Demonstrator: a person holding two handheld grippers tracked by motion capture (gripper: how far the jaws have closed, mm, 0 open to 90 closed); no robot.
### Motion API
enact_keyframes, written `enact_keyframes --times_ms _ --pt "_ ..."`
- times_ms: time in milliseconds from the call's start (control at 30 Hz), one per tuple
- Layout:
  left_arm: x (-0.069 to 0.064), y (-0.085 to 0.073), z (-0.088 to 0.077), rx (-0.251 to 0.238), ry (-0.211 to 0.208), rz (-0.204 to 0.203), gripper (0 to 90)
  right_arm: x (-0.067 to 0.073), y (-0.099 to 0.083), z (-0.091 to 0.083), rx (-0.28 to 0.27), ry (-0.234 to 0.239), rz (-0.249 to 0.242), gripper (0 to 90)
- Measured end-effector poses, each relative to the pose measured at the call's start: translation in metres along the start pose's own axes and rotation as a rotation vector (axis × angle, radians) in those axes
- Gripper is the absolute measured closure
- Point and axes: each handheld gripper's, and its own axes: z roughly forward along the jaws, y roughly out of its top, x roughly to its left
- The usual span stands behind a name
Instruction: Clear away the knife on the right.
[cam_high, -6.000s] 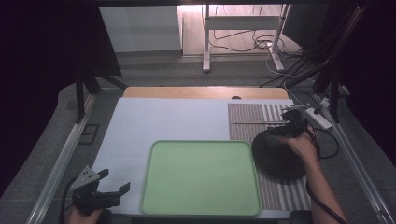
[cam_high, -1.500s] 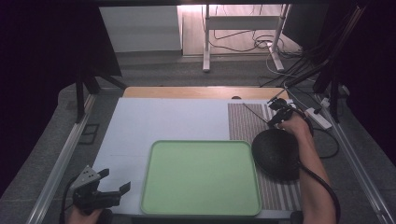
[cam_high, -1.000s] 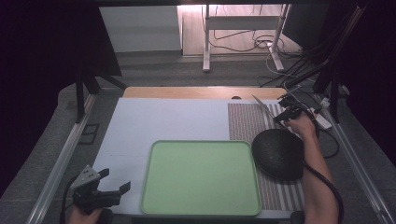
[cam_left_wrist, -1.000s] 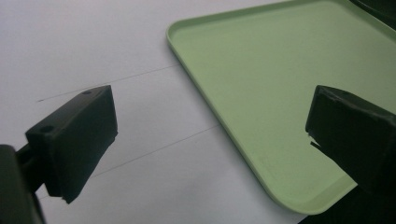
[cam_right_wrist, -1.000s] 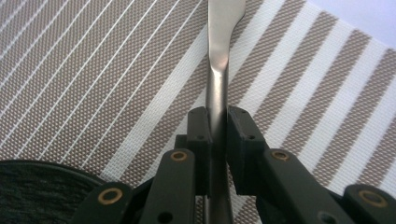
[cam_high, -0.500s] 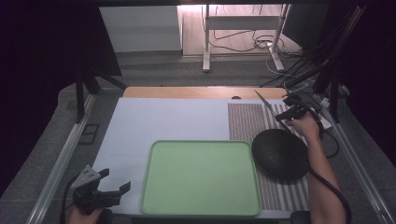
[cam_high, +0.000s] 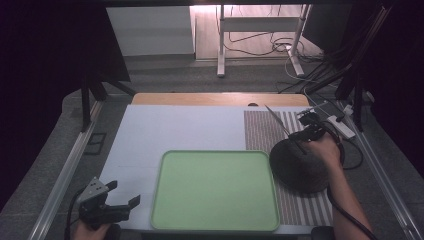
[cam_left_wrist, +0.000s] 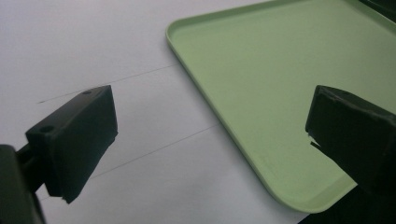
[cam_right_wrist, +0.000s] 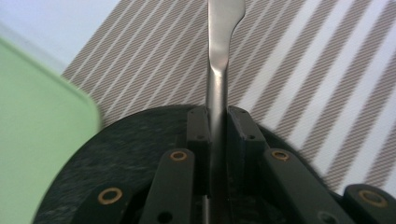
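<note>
My right gripper (cam_high: 298, 141) is shut on a slim silver piece of cutlery (cam_high: 278, 121), held by its narrow neck over the far rim of a black round plate (cam_high: 300, 170). In the right gripper view the pads (cam_right_wrist: 198, 123) clamp the cutlery (cam_right_wrist: 219, 51), which juts out over the striped mat (cam_right_wrist: 299, 70), with the plate (cam_right_wrist: 121, 154) below. My left gripper (cam_high: 121, 204) rests open near the table's front left corner. In the left gripper view it (cam_left_wrist: 210, 126) has nothing between its jaws, beside the green tray (cam_left_wrist: 280, 84).
The green tray (cam_high: 215, 190) lies at the front centre on a white sheet (cam_high: 175, 130). The brown striped mat (cam_high: 260, 131) covers the right part of the table under the plate. A power strip (cam_high: 341, 125) and cables lie beyond the right edge.
My right gripper, still shut on the cutlery, has shifted toward me, from the far part of the mat to over the plate's far rim. The left gripper has stayed put.
</note>
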Motion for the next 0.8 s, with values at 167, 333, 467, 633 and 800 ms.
enact_keyframes --times_ms 167,333,467,633,800 --pt "0.0 0.0 0.0 0.0 0.0 0.002 2.9 0.019 -0.006 -0.001 0.006 0.013 -0.027 80.2" --pt "0.0 0.0 0.0 -0.001 0.001 0.004 2.9 0.039 -0.013 -0.003 0.008 0.026 -0.05 80.2" --pt "0.0 0.0 0.0 -0.004 0.0 0.003 2.9 0.054 -0.02 -0.004 0.01 0.039 -0.067 80.2" --pt "0.0 0.0 -0.001 -0.007 0.0 0.002 2.9 0.075 -0.029 -0.008 0.004 0.051 -0.098 80.2" --pt "0.0 0.0 -0.001 -0.008 -0.001 0.002 2.8 0.096 -0.038 -0.01 0.017 0.063 -0.118 80.2"
